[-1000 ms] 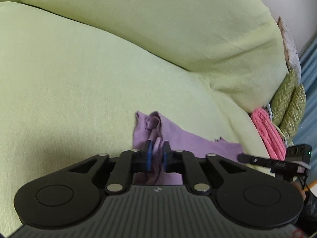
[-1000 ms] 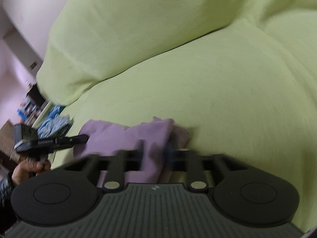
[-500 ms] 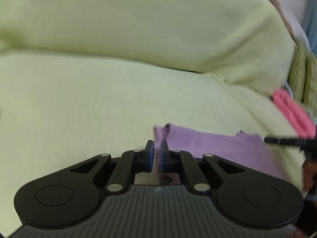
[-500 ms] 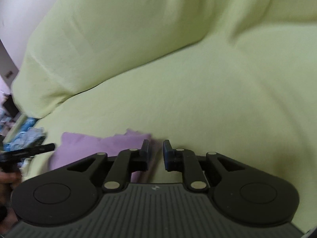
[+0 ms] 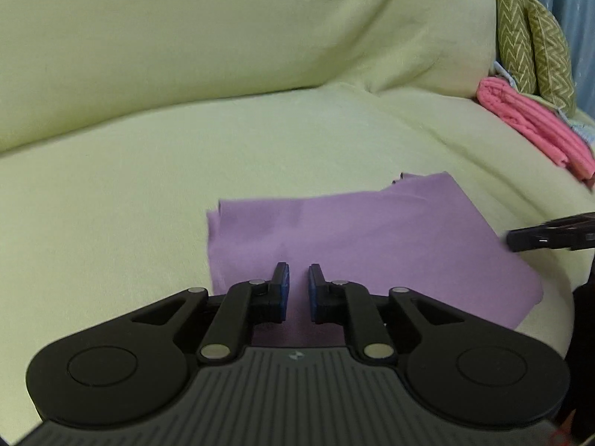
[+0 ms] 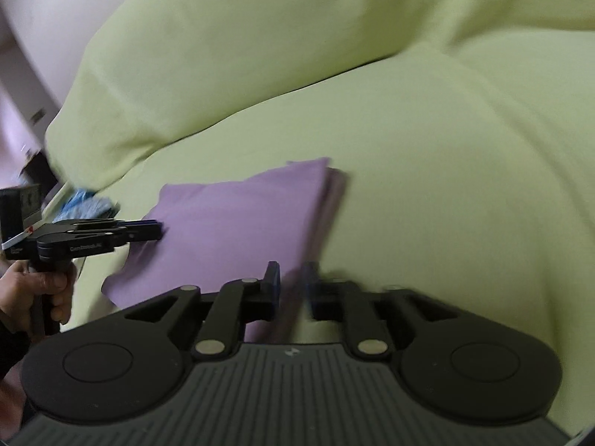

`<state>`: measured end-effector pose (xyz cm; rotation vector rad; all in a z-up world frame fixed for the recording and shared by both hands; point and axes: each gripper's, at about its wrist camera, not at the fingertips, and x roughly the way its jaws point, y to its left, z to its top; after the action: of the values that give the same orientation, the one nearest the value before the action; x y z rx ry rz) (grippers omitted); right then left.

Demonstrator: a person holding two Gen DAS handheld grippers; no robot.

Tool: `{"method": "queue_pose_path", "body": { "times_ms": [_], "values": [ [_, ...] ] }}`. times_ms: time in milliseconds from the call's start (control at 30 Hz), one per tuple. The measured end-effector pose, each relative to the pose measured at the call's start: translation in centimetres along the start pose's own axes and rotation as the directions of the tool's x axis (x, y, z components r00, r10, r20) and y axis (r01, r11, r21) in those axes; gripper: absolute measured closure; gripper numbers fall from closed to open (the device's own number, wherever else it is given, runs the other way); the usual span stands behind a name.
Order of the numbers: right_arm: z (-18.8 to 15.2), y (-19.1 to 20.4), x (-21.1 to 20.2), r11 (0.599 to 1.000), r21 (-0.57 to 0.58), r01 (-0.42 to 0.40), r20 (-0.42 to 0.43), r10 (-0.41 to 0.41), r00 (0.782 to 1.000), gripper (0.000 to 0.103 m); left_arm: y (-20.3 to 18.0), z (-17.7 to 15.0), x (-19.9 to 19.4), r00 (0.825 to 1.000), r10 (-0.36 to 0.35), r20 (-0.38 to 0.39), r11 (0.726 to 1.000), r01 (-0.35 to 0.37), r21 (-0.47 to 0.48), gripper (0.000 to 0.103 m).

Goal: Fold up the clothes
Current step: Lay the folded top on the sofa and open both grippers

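Observation:
A purple cloth (image 5: 357, 238) lies folded flat in a rectangle on the light green sofa seat (image 5: 111, 204); it also shows in the right wrist view (image 6: 238, 223), with stacked layers at its right edge. My left gripper (image 5: 297, 284) is open and empty, just above the cloth's near edge. My right gripper (image 6: 292, 278) is open and empty, over the cloth's near right corner. The left gripper shows in the right wrist view (image 6: 148, 230) at the cloth's left edge. The right gripper's tip shows in the left wrist view (image 5: 520, 239).
Green back cushions (image 5: 223, 37) rise behind the seat. A folded pink cloth (image 5: 531, 126) and patterned green pillows (image 5: 531, 37) sit at the far right of the sofa. A blue item (image 6: 85, 204) lies beyond the sofa's left end.
Both grippers have let go of the purple cloth and opened. They have pulled back and up, and the cloth now lies flat and folded.

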<state>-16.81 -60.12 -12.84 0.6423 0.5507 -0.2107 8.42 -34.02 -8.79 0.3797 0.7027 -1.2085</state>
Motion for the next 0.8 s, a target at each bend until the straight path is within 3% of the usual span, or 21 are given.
{"method": "queue_pose_path", "body": {
  "times_ms": [33, 100, 200, 367, 467, 600, 700, 800],
  "values": [
    [-0.5, -0.4, -1.0, 0.999, 0.031, -0.033, 0.011, 0.033, 0.999, 0.076, -0.6, 0.4, -0.3, 1.0, -0.02, 0.008, 1.0, 0.02, 0.011, 0.089],
    [-1.7, -1.0, -2.3, 0.99, 0.082, -0.111, 0.023, 0.109, 0.994, 0.058, -2.2, 1.2, -0.7, 0.997, -0.081, 0.014, 0.996, 0.081, 0.039, 0.087],
    [-3.4, -1.1, -2.9, 0.982, 0.091, -0.167, 0.018, 0.166, 0.986, 0.056, -5.2, 2.4, -0.3, 0.98, -0.198, 0.001, 0.976, 0.197, 0.088, 0.078],
    [-3.8, -1.4, -2.3, 0.967, 0.073, -0.244, 0.011, 0.244, 0.97, 0.056, -9.7, 3.4, 3.0, 0.942, -0.319, -0.106, 0.928, 0.333, 0.168, 0.077],
    [-3.4, -1.6, -1.0, 0.949, 0.081, -0.304, -0.005, 0.305, 0.952, 0.062, -10.4, 3.5, 5.1, 0.926, -0.337, -0.167, 0.918, 0.363, 0.159, 0.077],
    [-3.5, -2.6, -0.2, 0.915, 0.167, -0.368, -0.031, 0.378, 0.925, 0.063, -10.0, 3.5, 6.5, 0.916, -0.358, -0.18, 0.915, 0.383, 0.126, 0.078],
    [-4.0, -3.1, -1.2, 0.913, 0.189, -0.361, -0.051, 0.377, 0.925, 0.063, -10.2, 3.5, 6.8, 0.916, -0.356, -0.187, 0.913, 0.383, 0.139, 0.078],
    [-4.2, -3.0, -2.5, 0.929, 0.181, -0.324, -0.047, 0.337, 0.94, 0.064, -10.8, 4.1, 7.3, 0.924, -0.334, -0.189, 0.915, 0.366, 0.169, 0.078]
  ]
}}
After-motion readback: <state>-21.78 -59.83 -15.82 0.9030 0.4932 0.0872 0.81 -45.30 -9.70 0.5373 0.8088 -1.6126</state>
